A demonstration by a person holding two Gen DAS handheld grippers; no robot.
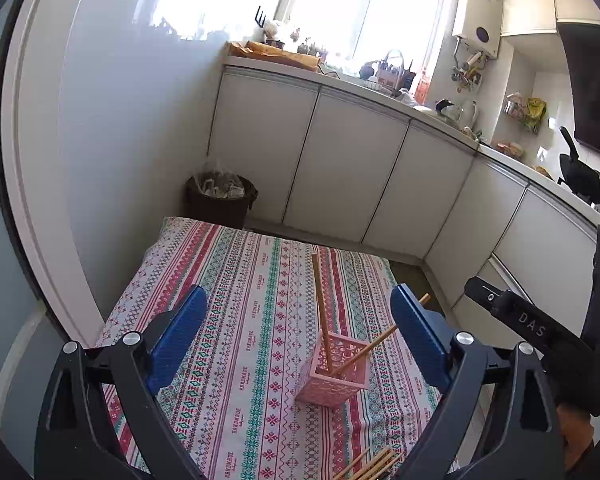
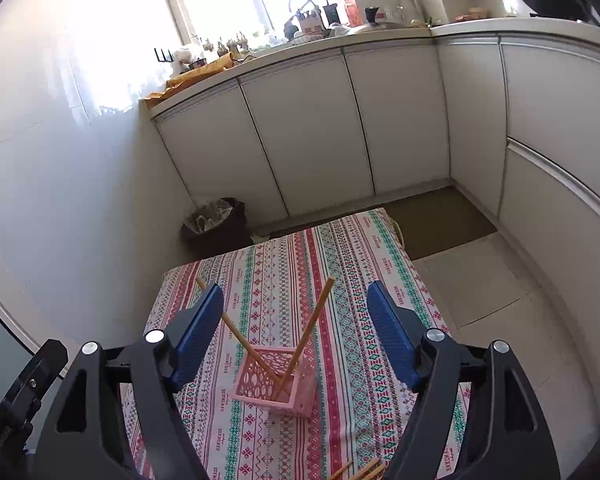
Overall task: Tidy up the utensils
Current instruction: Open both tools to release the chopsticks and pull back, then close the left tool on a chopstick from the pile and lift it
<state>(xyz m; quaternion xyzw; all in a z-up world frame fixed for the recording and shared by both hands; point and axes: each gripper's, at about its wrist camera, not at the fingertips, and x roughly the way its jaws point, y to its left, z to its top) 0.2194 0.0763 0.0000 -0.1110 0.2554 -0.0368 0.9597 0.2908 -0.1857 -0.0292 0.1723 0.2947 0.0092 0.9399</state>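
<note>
- Both tongs are seen spread wide with nothing between the blue pads: the left tongs (image 1: 298,328) and the right tongs (image 2: 296,324) are released and empty.
- A pink basket (image 1: 334,376) stands upright on the patterned tabletop (image 1: 236,304), toward the near edge and about midway across its width.
- Two chopsticks (image 1: 320,312) are counted inside the basket; they lean apart in a V, one tilted toward the far edge, the other toward the right edge as the left view shows it.
- A loose bundle of chopsticks (image 1: 374,466) lies flat at the near edge of the tabletop, below and just ahead of both tongs. At least three sticks are made out; the exact count cannot be told, since the frame cuts them off.
- In the right view the same bundle (image 2: 366,470) is seen at the bottom, between the tong arms.
- The long axis of the loose sticks runs diagonally, from the near edge up toward the right.
- Neither hand is clearly nearer; the bundle is judged slightly closer to the right tongs.
- The next pick is judged to need a drop toward the near edge, with the pads closed across the sticks' axis.
</note>
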